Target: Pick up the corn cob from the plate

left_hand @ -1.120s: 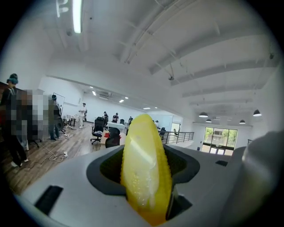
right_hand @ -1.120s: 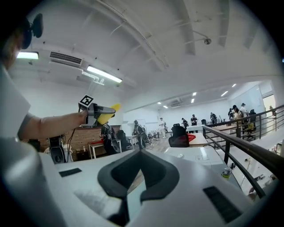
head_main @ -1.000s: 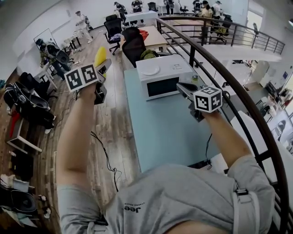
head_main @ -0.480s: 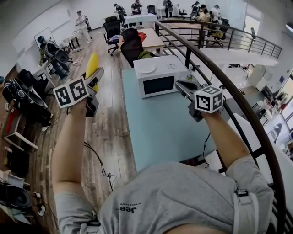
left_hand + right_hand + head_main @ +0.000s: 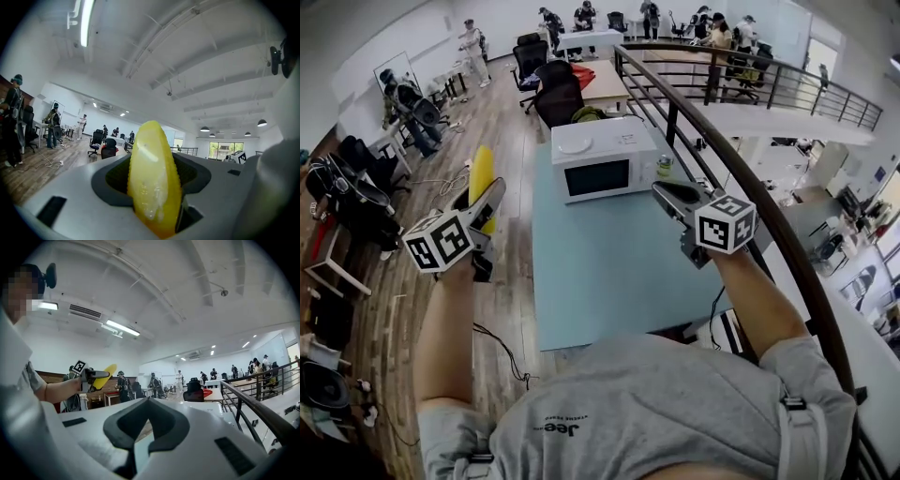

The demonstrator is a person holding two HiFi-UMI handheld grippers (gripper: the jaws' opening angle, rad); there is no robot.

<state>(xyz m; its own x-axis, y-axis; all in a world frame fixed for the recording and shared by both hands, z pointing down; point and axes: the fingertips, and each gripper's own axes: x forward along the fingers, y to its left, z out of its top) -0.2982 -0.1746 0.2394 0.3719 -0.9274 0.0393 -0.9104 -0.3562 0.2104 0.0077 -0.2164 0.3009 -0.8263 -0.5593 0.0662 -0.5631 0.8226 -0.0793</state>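
Note:
The yellow corn cob (image 5: 480, 172) is clamped upright between the jaws of my left gripper (image 5: 487, 199), held out over the wooden floor to the left of the table. In the left gripper view the corn cob (image 5: 152, 178) fills the gap between the grey jaws. My right gripper (image 5: 671, 194) is held over the table's right side, its jaws together with nothing in them. From the right gripper view the corn cob (image 5: 107, 373) shows far off to the left. A white plate (image 5: 575, 145) lies on top of the microwave.
A white microwave (image 5: 598, 161) stands at the far end of the pale blue table (image 5: 600, 272). A dark metal railing (image 5: 750, 187) curves along the right. Office chairs (image 5: 558, 89), desks and several people are further back on the wooden floor (image 5: 394, 309).
My left gripper has carried the corn cob left and lower in the picture, further from the table. The right gripper has shifted a little over the table, still closed.

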